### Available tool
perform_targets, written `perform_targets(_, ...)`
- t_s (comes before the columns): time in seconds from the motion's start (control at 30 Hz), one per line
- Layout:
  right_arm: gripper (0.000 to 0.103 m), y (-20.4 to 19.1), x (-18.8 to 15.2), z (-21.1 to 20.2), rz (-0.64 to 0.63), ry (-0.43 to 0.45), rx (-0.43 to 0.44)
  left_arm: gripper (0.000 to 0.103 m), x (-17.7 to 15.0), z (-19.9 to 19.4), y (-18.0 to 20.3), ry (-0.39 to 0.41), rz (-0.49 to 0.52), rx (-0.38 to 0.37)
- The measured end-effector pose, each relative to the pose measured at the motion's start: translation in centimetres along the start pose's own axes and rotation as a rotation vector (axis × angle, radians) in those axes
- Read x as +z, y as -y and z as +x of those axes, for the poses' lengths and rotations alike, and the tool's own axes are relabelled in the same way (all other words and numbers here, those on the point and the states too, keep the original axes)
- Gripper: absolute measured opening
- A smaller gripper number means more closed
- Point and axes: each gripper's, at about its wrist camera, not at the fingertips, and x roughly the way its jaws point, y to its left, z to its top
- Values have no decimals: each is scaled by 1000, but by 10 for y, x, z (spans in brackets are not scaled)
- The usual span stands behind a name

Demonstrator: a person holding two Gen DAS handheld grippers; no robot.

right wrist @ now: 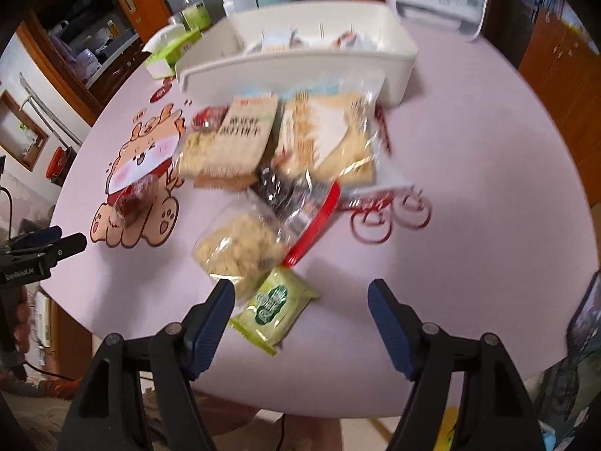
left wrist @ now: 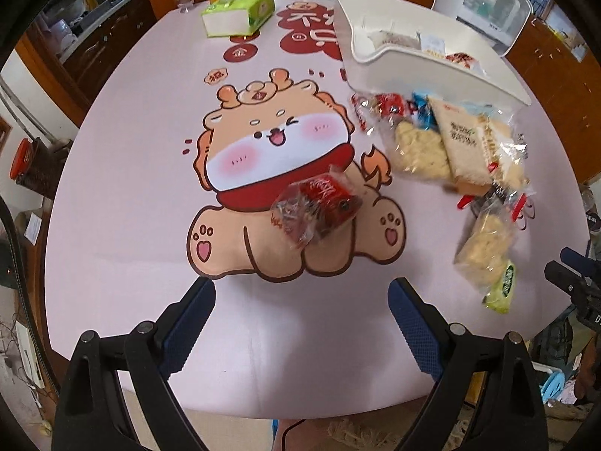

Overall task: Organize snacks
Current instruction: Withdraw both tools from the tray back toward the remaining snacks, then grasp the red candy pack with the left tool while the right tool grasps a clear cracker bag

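Left wrist view: left gripper [left wrist: 302,300], black arms with blue ribbed pads, jaws wide apart and empty. Crinkly red-and-clear snack packet [left wrist: 317,208] lies just ahead on the pink round table [left wrist: 131,206], on the cartoon print. White plastic bin [left wrist: 424,69] beyond.

Right wrist view: right gripper [right wrist: 300,300] open, holding nothing. Flat green snack pouch [right wrist: 274,308] lies between its pads, nearer the left one. Heap of clear-wrapped snacks [right wrist: 285,150] ahead.

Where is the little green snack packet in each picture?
Left wrist view: green packet at lower right, beyond the left gripper.
Right wrist view: green packet low in the middle, between the right gripper's open jaws.
Shared landmark: white bin.
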Motion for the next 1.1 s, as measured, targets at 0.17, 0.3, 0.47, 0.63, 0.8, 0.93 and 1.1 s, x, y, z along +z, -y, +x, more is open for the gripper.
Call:
perform_targets(0.17,74,-2,2,10,40,-24,47,93,5,12,-3,-17,30,9)
perform_targets(0.3,74,-11,10,19,59,-35,65,93,19,20,-2,-19,52,0)
perform_targets(0.47,74,-27,18,35,87,-56,68,93,40,32,-2,-31,97,-13)
perform_targets(0.63,74,-34,22,52,146,-91,64,93,58,49,-2,-60,155,-19)
perform_targets(0.8,74,-37,22,66,212,-112,57,93,72,67,1,-86,225,-45)
perform_targets(0.93,74,-44,27,71,223,-112,21,93,81,82,6,-116,259,-85)
perform_targets(1.1,74,-50,31,78,218,-120,-42,83,88,95,17,-136,313,-126)
